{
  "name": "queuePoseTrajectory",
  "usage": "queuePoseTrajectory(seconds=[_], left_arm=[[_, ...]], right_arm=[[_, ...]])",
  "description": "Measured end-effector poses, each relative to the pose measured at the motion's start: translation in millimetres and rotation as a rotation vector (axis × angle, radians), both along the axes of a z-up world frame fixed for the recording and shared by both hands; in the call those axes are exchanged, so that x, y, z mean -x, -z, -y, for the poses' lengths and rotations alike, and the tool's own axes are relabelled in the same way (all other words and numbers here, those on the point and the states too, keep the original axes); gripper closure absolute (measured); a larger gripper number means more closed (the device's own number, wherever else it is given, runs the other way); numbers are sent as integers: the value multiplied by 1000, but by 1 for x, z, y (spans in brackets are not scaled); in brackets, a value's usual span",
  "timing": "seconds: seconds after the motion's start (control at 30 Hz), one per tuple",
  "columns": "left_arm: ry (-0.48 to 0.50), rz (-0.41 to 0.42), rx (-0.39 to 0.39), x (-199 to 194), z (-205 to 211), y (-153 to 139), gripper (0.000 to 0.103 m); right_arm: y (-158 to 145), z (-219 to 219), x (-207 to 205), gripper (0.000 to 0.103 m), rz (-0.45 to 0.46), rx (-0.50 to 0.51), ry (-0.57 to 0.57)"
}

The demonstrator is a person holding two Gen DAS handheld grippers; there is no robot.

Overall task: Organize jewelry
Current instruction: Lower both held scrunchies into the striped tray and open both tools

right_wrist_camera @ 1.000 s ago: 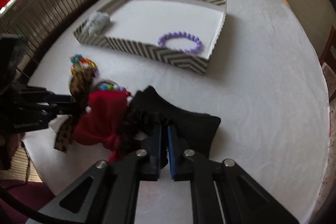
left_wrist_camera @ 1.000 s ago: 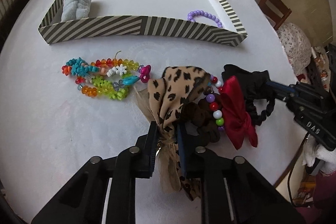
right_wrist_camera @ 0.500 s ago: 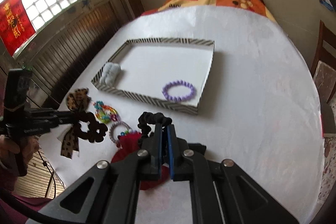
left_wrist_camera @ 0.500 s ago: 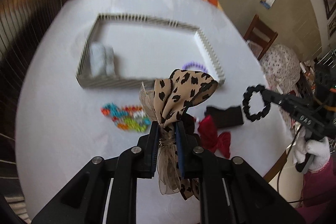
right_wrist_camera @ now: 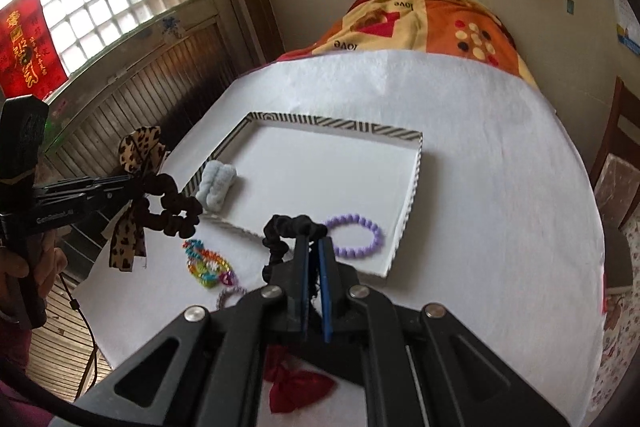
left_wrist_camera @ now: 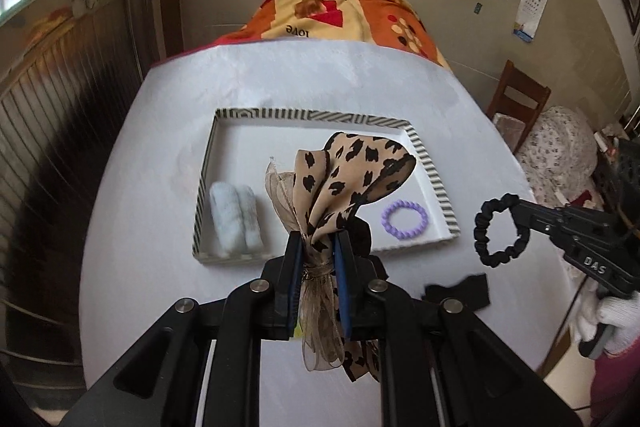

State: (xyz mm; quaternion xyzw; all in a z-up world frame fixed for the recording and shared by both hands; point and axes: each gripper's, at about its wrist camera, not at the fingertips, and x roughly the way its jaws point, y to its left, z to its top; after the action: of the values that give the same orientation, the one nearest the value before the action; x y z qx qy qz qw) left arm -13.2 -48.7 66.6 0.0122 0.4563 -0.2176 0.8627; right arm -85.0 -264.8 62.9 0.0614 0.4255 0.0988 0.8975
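Note:
My left gripper (left_wrist_camera: 317,241) is shut on a leopard-print bow scrunchie (left_wrist_camera: 352,171) and holds it high above the table; it also shows in the right wrist view (right_wrist_camera: 138,151) with its dark brown band (right_wrist_camera: 172,203). My right gripper (right_wrist_camera: 314,247) is shut on a black scrunchie (right_wrist_camera: 288,227), lifted above the near edge of the striped tray (right_wrist_camera: 336,125); it also shows in the left wrist view (left_wrist_camera: 500,231). The tray (left_wrist_camera: 312,115) holds a purple bead bracelet (left_wrist_camera: 404,219) and a pale blue scrunchie (left_wrist_camera: 236,215).
On the white table (right_wrist_camera: 480,147) lie colourful bead bracelets (right_wrist_camera: 208,263), a red bow (right_wrist_camera: 296,387) and a black cloth piece (left_wrist_camera: 460,291). A wooden chair (left_wrist_camera: 516,99) stands at the right, a patterned blanket (left_wrist_camera: 340,11) beyond the table.
Both grippers rose well above the table. The left one lifted the leopard bow scrunchie off the pile; the right one lifted the black scrunchie clear of the red bow and black cloth.

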Motion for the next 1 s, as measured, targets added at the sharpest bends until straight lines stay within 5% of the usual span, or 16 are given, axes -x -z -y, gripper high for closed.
queuePoseTrajectory(seconds=[0.47, 1.0], left_arm=[[-36, -56, -52, -73, 30, 41, 97], [-172, -172, -61, -150, 22, 106, 97]], right_arm=[[33, 11, -86, 98, -56, 3, 22], [126, 36, -184, 98, -237, -21, 102]])
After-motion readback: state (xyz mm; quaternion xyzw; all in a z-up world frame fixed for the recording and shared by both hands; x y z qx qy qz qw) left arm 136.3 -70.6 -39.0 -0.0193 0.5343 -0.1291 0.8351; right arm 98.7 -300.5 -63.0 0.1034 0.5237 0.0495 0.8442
